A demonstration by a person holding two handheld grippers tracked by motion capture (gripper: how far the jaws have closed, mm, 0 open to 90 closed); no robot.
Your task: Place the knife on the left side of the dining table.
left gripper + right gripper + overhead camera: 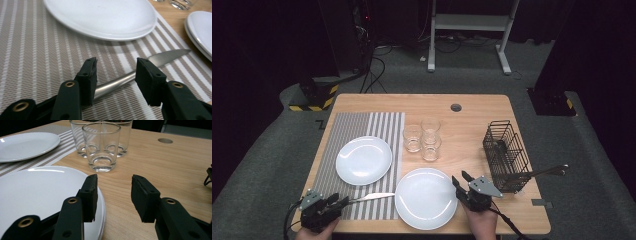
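The knife (140,72) lies on the striped mat (37,62) — handle between the left gripper (116,75)'s parted, non-gripping jaws, blade pointing away toward the near plate (200,30).

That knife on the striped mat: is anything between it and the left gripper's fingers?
Nothing visible does. The knife lies flat on the mat with its handle already between the left gripper's open fingers. The plate sits farther off, beyond the blade.
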